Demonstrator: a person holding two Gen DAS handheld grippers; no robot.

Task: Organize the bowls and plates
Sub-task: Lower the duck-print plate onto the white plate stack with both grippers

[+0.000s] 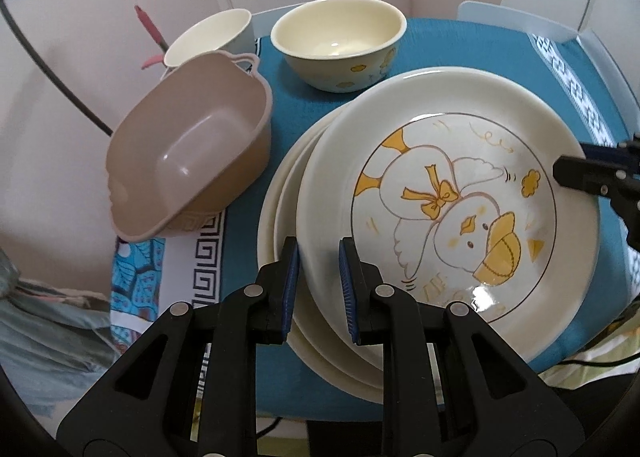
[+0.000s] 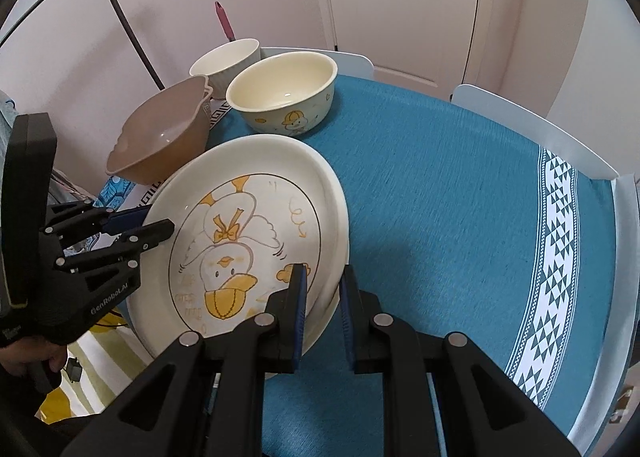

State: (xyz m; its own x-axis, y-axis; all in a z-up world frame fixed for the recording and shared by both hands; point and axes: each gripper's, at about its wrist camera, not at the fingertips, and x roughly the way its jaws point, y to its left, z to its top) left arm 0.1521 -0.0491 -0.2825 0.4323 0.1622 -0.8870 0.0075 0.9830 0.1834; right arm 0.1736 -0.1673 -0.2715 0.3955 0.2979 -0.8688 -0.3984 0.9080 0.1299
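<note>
1. A duck plate (image 1: 452, 193) sits at the top of a small stack of plates (image 1: 288, 193) on a desk covered by a blue cloth (image 2: 432, 193). It is round and cream-white, glossy, with a wide plain rim and a thin dark ring around its centre.
2. Inside that ring is a cartoon duck in brown outline, with a yellow bill, yellow feet and a yellow bow, plus small yellow squiggles, a little cloud shape and some faint lettering below.
3. The cream rims of the plates beneath stick out on one side, so the stack is not squared up. In the right wrist view the duck plate looks tilted, its near edge raised above the one under it.
4. The left gripper (image 1: 319, 257) has its jaws closed down on the near rim of the duck plate, one blue pad above and one below.
5. The right gripper (image 2: 323, 289) likewise has its jaws pinched on the opposite rim of the same plate; in the left wrist view its tip shows at the plate's far right edge.
6. A hand (image 2: 28, 357) holds the left gripper's handle at the lower left of the right wrist view.
7. Behind the stack stands a cream bowl (image 1: 340, 43) with small duck prints on its outside, upright and empty.
8. Beside it is a white bowl (image 1: 210, 37), and a brown plastic basin (image 1: 192, 153) leans tilted at the desk's edge, near the stack but apart from it.
</note>
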